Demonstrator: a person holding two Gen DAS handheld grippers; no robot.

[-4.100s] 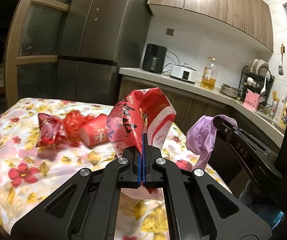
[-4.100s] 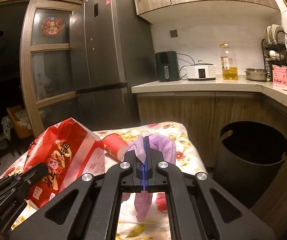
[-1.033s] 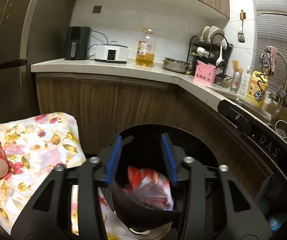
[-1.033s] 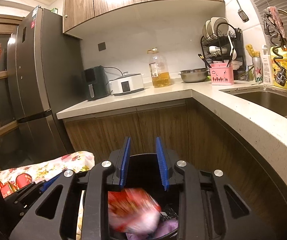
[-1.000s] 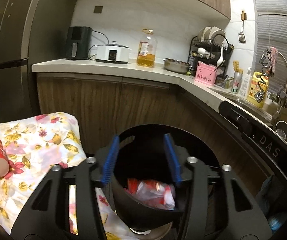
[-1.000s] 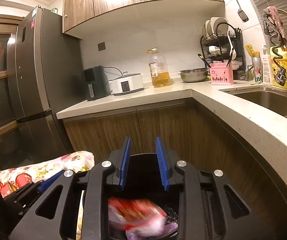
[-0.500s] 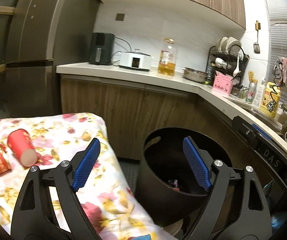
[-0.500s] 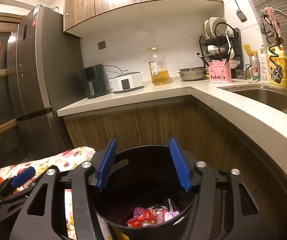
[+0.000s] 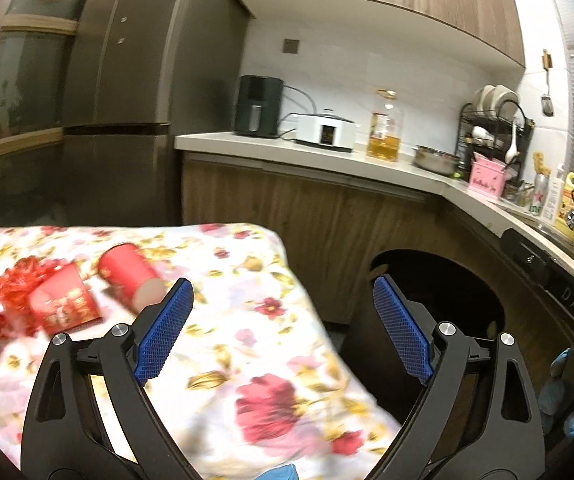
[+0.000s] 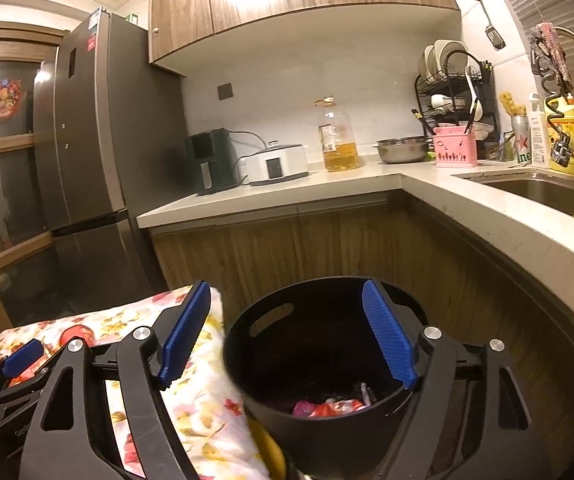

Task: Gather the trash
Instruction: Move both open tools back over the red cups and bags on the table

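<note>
Now red cups (image 9: 99,294) left of opening, empty left hand-held gripper (image 9: 283,334).

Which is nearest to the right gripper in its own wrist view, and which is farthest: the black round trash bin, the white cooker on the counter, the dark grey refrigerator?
Ordered from the right gripper, whose jaws are opening with nothing between them:
1. Black round trash bin: just ahead, below.
2. White cooker: behind the bin, on the counter.
3. Dark grey refrigerator: far left; barely farther than the cooker, a close call.
</note>
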